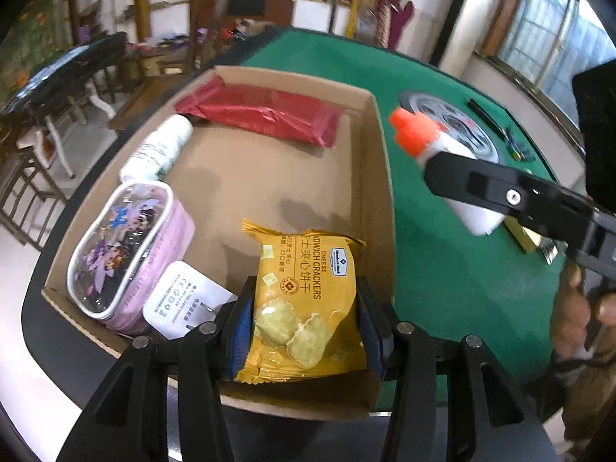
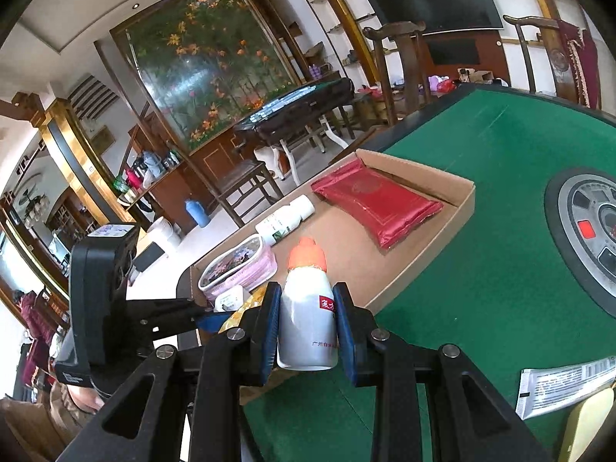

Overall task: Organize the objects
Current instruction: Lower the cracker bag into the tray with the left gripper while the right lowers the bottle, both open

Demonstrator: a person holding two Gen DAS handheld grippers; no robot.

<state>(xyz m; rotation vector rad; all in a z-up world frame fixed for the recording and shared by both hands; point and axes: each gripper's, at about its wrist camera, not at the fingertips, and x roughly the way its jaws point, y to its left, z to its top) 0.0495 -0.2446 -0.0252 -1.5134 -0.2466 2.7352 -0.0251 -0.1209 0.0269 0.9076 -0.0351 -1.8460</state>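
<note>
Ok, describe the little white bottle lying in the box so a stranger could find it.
On the green table sits a shallow cardboard box. Along its left wall, between the red packet and the pink pouch, lies the white bottle; it has a white cap, not orange.

One cardboard tray [image 1: 381, 146] sat on the green worktop [image 1: 442, 269]. Inside it lay five things: one red foil packet [image 1: 265, 115], one white bottle with a white cap [image 1: 158, 150], one pink zip pouch [image 1: 127, 254], one white plug adapter [image 1: 181, 296], and one yellow pack of cheese crackers [image 1: 304, 300]. That made two snack packets in all. A second white bottle, this one with an orange cap [image 2: 308, 308], brought the bottles to two. On the worktop itself lay one white tube [image 2: 566, 385], one pale yellow item at the picture's edge [image 2: 585, 423], too cut off to identify, and one dark pen-like stick [image 1: 487, 115]. Two grippers were in view.
</note>
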